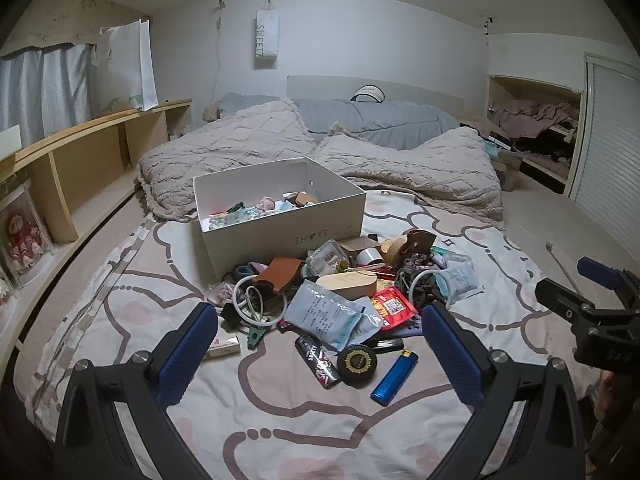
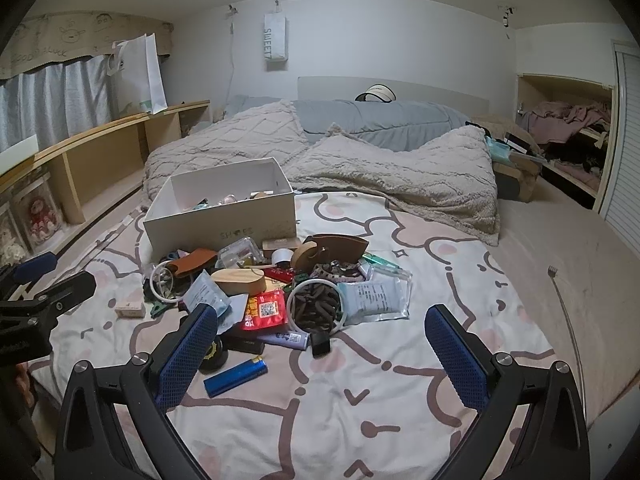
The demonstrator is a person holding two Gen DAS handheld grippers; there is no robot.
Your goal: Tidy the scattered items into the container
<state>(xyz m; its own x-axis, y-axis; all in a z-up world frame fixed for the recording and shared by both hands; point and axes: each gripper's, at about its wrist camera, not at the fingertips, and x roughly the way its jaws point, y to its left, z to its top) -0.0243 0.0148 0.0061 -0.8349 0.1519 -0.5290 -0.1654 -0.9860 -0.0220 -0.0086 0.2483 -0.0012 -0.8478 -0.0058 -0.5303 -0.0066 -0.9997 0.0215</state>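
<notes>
A white shoe box (image 1: 280, 216) (image 2: 216, 216) stands open on the patterned bedsheet with several small items inside. In front of it lies a pile of scattered things: a blue lighter (image 1: 394, 376) (image 2: 236, 376), a round black tin (image 1: 357, 361), a wooden oval case (image 1: 347, 285) (image 2: 240, 280), a red packet (image 1: 392, 306) (image 2: 266, 312), a brown leather sleeve (image 1: 280, 272) and foil pouches (image 2: 378, 296). My left gripper (image 1: 320, 320) is open, hovering just short of the pile. My right gripper (image 2: 322, 320) is open too, above the pile's near right side.
Beige fuzzy blankets (image 1: 420, 168) and a grey duvet (image 1: 384, 120) lie behind the box. A wooden shelf (image 1: 80, 152) runs along the left; a closet alcove (image 1: 536, 128) is at the right. A thin back-scratcher rod (image 2: 564, 312) lies on the mattress at right.
</notes>
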